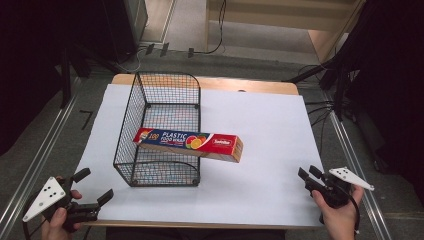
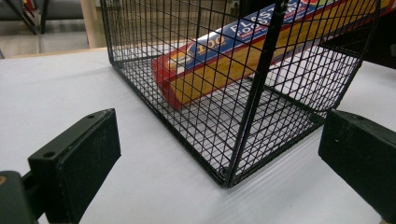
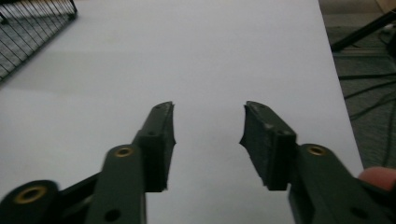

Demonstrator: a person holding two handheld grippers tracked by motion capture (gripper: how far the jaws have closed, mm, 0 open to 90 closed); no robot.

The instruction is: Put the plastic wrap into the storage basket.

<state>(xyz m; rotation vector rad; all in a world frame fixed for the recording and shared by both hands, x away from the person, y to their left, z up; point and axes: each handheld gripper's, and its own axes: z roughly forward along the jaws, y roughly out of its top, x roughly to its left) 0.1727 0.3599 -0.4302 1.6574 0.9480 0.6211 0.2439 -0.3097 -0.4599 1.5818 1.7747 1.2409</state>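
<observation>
Plastic-wrap box (image 1: 189, 145) was our worry. Our right gripper (image 3: 208, 137) had its jaws narrowed with a gap between them and nothing held, well to the right of the wire basket (image 1: 131, 120); our left gripper (image 1: 94, 186) stood wide open and empty, just off the basket's near corner. The box lay tilted, one end inside the basket, the other overhanging its right rim. We judged a nudge to the basket could tip it out.

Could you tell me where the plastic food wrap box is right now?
In the high view, the long blue-and-orange plastic food wrap box lies mid-table, its left end inside the black wire basket, its right end sticking out over the basket's right rim.
</observation>
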